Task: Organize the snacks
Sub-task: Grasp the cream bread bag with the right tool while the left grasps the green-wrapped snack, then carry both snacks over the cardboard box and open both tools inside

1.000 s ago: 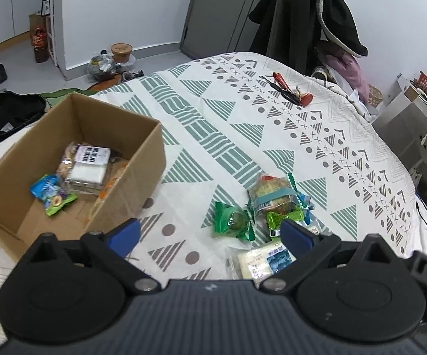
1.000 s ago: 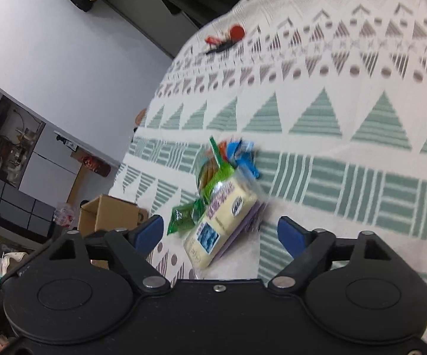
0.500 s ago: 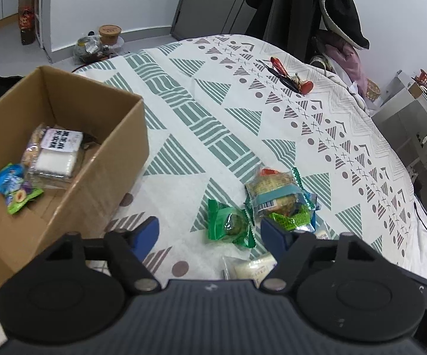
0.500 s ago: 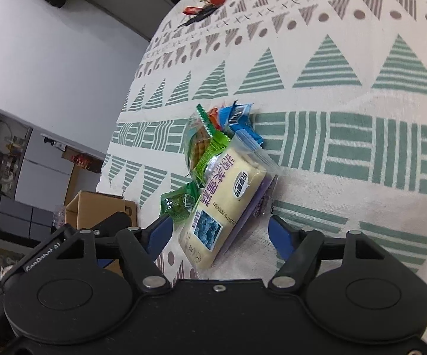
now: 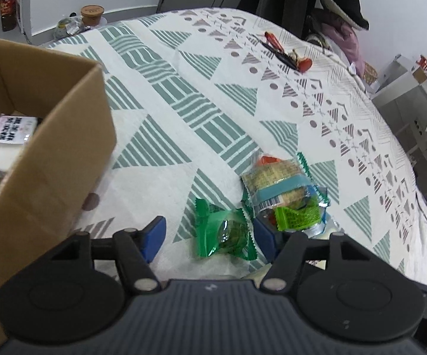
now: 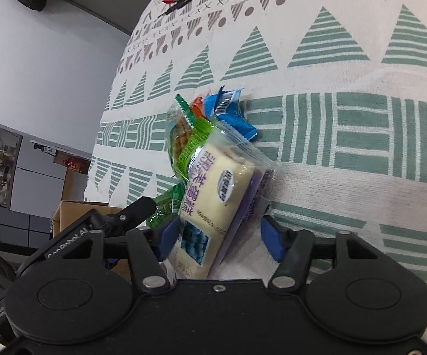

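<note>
Cardboard box [image 5: 50, 159] at far left on patterned tablecloth [image 5: 183, 112], snack packets inside. Left gripper [image 5: 210, 235] jaws just been closing, straddling green-wrapped candy [image 5: 228, 230], right pad at wrapper edge, left pad clear: not gripping. Cracker packet [image 5: 275, 177] just beyond. Right gripper [image 6: 222, 233] jaws also just been closing around cream cake packet [image 6: 213, 198]; left pad touching, right pad apart.

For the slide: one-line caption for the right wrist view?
Right gripper closing around a cream snack pack lying on the patterned cloth.
</note>
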{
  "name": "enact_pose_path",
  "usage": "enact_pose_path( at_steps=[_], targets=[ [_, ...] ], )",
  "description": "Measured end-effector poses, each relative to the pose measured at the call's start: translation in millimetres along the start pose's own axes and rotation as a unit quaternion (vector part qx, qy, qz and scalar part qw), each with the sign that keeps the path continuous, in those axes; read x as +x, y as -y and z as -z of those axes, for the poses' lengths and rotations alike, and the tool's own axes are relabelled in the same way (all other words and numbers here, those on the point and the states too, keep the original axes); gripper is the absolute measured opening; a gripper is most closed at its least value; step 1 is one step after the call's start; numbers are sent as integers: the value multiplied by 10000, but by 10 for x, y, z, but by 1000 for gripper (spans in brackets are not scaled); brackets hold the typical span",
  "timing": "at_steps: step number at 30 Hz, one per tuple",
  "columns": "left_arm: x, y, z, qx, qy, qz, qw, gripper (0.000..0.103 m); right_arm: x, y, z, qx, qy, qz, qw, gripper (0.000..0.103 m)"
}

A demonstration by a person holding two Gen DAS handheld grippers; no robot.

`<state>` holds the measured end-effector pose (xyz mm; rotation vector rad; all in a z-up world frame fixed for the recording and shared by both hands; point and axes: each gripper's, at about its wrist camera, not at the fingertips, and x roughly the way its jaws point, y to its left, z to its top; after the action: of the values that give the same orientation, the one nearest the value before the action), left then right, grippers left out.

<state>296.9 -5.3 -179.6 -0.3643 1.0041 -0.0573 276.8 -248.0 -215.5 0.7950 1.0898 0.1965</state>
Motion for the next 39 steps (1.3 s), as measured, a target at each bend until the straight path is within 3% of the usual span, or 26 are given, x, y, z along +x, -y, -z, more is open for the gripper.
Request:
enact_pose_path(
  at_steps=[3, 5, 10, 14, 18, 39],
  targets=[
    [92, 8, -5, 20, -89, -37, 10000, 65, 17, -5, -15, 21, 17, -62, 10000, 45],
    [138, 33, -4, 71, -117, -111, 9998, 65, 13, -19, -18, 27, 19, -171, 9998, 29],
    [214, 132, 8, 204, -96, -366, 9991, 65, -11, -33, -29, 30, 98, -153, 9998, 27],
    [244, 215, 12, 301, -80, -648, 9974, 42, -89, -7, -51, 103, 203, -169, 9996, 26],
    [208, 227, 4, 233, -57, -755, 9969, 34, -169, 6, -69, 167, 294, -191, 9992, 25],
    [-859, 389, 141, 258, 609, -535, 9964, 33, -777, -296, 158, -374, 867, -454, 9945, 24]
  ],
)
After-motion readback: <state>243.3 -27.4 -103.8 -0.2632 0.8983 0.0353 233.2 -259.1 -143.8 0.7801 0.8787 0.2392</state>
